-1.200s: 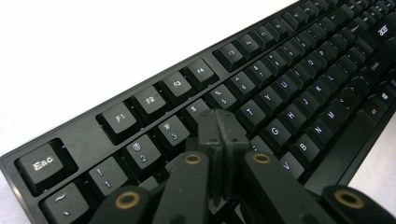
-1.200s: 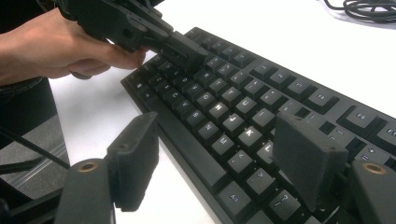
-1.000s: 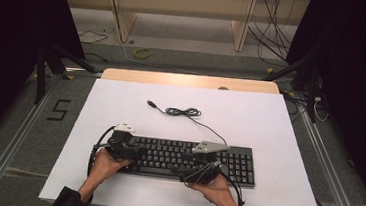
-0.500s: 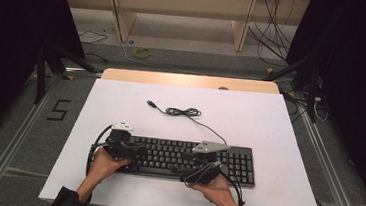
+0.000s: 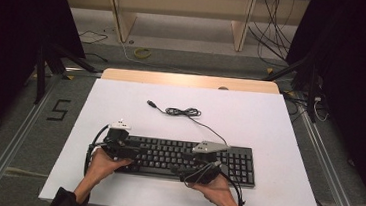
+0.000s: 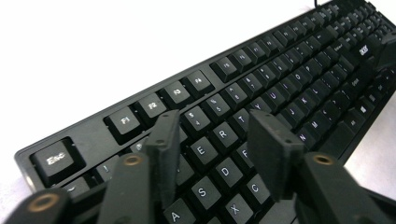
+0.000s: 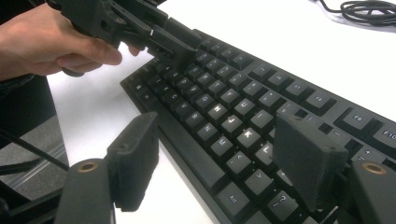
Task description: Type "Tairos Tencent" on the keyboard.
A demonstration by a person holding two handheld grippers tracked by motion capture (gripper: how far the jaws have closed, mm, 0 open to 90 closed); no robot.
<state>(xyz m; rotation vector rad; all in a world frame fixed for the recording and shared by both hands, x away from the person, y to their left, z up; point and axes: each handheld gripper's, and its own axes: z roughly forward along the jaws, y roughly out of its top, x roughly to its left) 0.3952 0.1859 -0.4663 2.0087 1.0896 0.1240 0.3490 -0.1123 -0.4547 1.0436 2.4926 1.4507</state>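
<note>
— What's the biggest thing here?

— A smooth, matte white table [image 5: 269, 125], rectangular, with a pale wooden strip along its far edge.

— And on it?

— A long black plastic keyboard [image 5: 186, 159] lies flat near the near edge, parallel to it. The left gripper view shows its blocky square keycaps with white legends, from Esc and the F-row to the letters. Its thin black cable [image 5: 185, 112] runs off the far side, bunched in a loose coil on the bare white top, ending in a small USB plug [image 5: 151, 102].

— Where are the grippers?

— The left gripper [image 6: 215, 140] hovers over the keyboard's left end, its flat, dull black jaws spread apart above the letter rows, gripping nothing. The right gripper [image 7: 215, 158] sits at the keyboard's near edge, jaws released wide, one pad over the table, the other over the keys.

— And the hands?

— The left hand [image 7: 51, 42] wraps its gripper's handle; the right hand [image 5: 216, 186] holds its own from below.
</note>
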